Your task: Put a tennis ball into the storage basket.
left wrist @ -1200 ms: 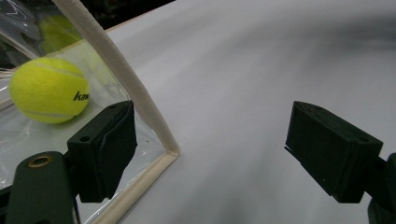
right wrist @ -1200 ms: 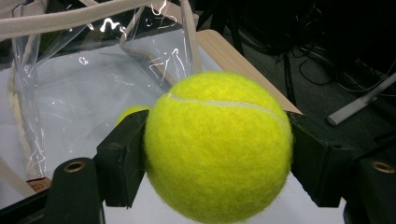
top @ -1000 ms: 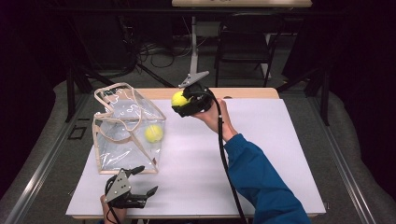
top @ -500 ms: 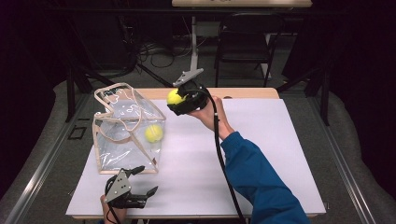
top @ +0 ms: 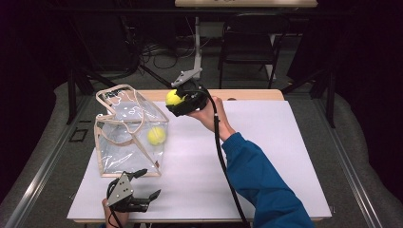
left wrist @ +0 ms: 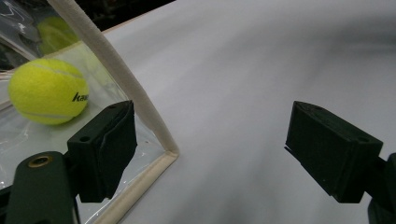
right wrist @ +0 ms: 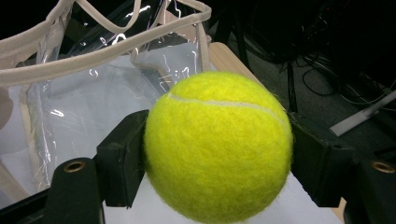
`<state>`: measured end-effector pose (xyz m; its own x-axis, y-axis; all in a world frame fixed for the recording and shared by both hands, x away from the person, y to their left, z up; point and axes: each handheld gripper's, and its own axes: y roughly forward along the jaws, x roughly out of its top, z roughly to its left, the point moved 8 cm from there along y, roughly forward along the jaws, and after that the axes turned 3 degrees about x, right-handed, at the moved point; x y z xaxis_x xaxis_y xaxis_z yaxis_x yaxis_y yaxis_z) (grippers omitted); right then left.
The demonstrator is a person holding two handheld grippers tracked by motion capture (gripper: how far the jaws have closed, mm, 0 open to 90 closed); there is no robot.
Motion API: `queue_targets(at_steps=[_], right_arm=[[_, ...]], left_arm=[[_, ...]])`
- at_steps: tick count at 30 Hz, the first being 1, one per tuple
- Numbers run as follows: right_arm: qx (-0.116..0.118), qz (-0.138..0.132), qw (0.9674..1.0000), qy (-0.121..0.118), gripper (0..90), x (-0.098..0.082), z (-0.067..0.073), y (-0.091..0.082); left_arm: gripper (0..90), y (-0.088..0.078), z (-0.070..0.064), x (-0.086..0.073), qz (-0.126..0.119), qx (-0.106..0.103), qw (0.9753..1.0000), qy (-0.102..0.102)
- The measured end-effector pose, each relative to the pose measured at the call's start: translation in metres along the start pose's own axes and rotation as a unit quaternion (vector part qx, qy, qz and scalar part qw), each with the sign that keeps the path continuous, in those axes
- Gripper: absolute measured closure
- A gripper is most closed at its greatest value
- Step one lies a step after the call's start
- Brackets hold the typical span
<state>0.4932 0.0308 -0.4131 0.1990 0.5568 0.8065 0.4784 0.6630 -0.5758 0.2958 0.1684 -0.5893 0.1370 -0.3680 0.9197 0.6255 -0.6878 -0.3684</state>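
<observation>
My right gripper (top: 176, 101) is shut on a yellow tennis ball (top: 173, 97), held in the air just right of the top of a clear plastic bag (top: 124, 142) with cream trim. In the right gripper view the ball (right wrist: 217, 144) sits squeezed between both pads, with the bag's open rim (right wrist: 88, 60) behind it. A second tennis ball (top: 156, 136) lies inside the bag. My left gripper (top: 151, 183) rests open near the table's front edge, by the bag's front corner (left wrist: 163, 151), with nothing between its jaws. That inner ball (left wrist: 46, 91) shows through the plastic.
The white table top (top: 275, 156) stretches bare to the right of my right arm's blue sleeve (top: 261, 185). A chair (top: 247, 52) and floor cables (top: 157, 52) stand behind the table. Metal rails (top: 43, 166) run along both sides.
My right gripper has drifted slightly left with the ball, closer to the bag's top. The left gripper and the bag have stayed put.
</observation>
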Motion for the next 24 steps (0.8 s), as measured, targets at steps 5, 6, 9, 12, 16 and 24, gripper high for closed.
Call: queue_targets(at_steps=[5, 6, 9, 12, 16, 24], right_arm=[[0.0, -0.003, 1.0, -0.004, 26.6, 0.005, 0.002, 0.0], [0.001, -0.003, 1.0, -0.005, 26.6, 0.006, 0.002, 0.0], [0.001, -0.003, 1.0, -0.006, 26.6, 0.008, 0.004, 0.0], [0.001, -0.004, 0.9999, -0.009, 26.6, 0.011, 0.005, -0.001], [0.002, -0.007, 0.9999, -0.015, 26.6, 0.016, 0.007, -0.002], [0.005, -0.013, 0.9997, -0.022, 26.6, 0.025, 0.012, -0.005]], left_arm=[[15.9, 0.0, 0.0, 0.0, 0.0, 0.0, 1.0, 0.0], [15.9, 0.0, 0.0, 0.0, 0.0, 0.0, 1.0, 0.0], [15.9, 0.0, 0.0, 0.0, 0.0, 0.0, 1.0, 0.0], [15.9, 0.0, 0.0, 0.0, 0.0, 0.0, 1.0, 0.0], [15.9, 0.0, 0.0, 0.0, 0.0, -0.001, 1.0, -0.001], [15.9, 0.0, 0.0, 0.0, 0.0, -0.001, 1.0, -0.001]])
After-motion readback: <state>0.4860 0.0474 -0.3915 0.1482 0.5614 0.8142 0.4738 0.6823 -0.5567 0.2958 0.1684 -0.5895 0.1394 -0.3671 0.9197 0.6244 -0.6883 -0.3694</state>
